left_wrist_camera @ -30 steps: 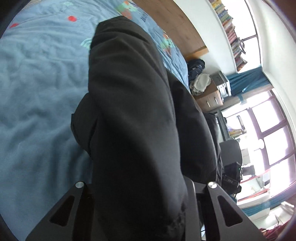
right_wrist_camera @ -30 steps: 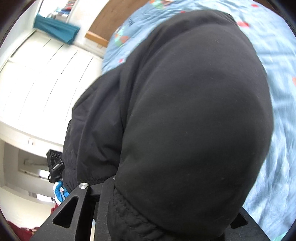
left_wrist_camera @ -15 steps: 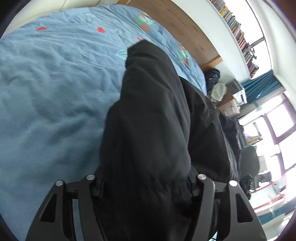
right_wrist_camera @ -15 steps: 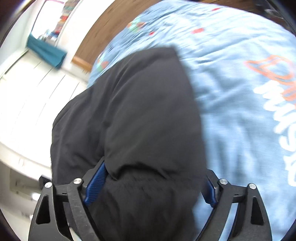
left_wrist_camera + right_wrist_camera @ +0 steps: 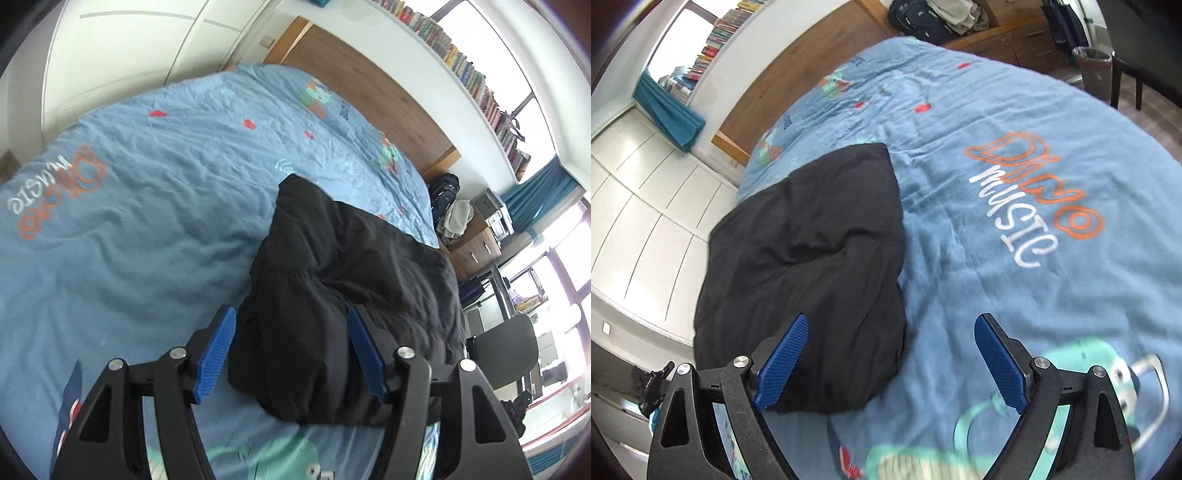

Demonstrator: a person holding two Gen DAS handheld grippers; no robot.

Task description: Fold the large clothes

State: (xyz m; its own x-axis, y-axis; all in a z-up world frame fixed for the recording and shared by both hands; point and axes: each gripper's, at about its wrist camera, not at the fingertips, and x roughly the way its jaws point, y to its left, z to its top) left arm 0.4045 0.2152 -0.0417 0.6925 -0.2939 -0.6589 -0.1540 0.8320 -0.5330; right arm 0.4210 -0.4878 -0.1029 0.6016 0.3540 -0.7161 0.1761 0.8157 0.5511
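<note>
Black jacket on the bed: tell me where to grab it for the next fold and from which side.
Probably take the black jacket at its near rounded edge, coming in from the foot side just above the blue duvet. That edge bulges thick and sits nearest the open right gripper, so the pads can pinch all layers.

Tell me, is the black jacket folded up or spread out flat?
Folded. The black jacket sits as a thick, doubled-over bundle on the blue bedspread, with no sleeves sticking out.
</note>
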